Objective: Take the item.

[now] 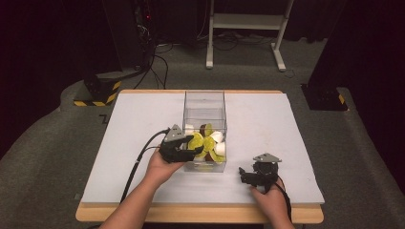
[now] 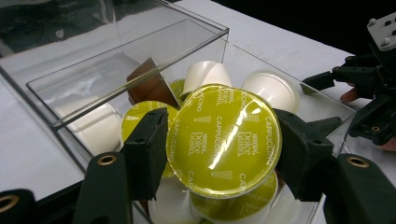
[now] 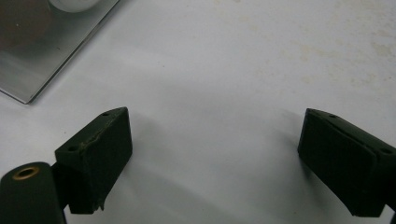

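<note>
Left gripper view: the left tool (image 2: 224, 154) clamps a Capsule-sized Dolce Gusto cappuccino capsule (image 2: 224, 140) by its rim above the clear box (image 2: 140, 60), foil facing out; right tool (image 3: 224, 163) rests agape over the surface (image 3: 243, 60).

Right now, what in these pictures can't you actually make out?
- How many capsules sit in the clear box: in the left gripper view the held yellow-lidded capsule covers those beneath.
- The brown capsule: its label is turned away.
- The left gripper body: cut off by the bottom edge.
- The right gripper: open over white tabletop; the box is cropped at the corner.
</note>
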`<move>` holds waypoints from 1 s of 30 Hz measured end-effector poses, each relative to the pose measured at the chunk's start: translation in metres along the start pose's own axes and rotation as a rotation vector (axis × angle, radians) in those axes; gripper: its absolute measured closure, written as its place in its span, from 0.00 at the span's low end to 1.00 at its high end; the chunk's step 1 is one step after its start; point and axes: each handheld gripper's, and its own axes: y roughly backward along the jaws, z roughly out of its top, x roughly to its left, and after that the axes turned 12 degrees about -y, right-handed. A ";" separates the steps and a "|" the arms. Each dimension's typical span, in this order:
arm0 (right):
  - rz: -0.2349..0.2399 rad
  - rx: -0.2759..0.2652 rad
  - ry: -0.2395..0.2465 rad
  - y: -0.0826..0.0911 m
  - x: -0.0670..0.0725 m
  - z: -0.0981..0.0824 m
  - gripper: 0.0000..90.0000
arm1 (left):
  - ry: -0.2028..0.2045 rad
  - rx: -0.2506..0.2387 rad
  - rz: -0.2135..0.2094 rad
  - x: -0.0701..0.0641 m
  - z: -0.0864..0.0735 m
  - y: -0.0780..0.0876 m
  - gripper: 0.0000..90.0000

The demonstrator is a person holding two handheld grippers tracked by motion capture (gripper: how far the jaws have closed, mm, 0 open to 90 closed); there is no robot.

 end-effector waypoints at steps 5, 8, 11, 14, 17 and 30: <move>0.000 0.000 0.000 0.000 0.000 0.000 0.11 | 0.009 -0.025 0.007 0.002 0.002 0.009 0.44; 0.000 0.000 0.000 0.000 0.000 0.000 0.11 | 0.008 -0.039 0.016 0.006 0.005 0.018 0.44; 0.000 0.000 0.000 0.000 0.000 0.000 0.11 | 0.005 -0.044 0.025 0.008 0.007 0.021 0.45; 0.000 0.000 0.000 0.000 0.000 0.000 0.11 | 0.014 -0.058 0.043 0.013 0.009 0.027 0.45; 0.000 0.000 0.000 0.000 0.000 0.000 0.11 | 0.010 -0.063 0.058 0.018 0.010 0.032 0.45; 0.000 0.000 0.000 0.000 0.000 0.000 0.11 | 0.188 -0.216 0.151 0.032 0.014 0.038 0.45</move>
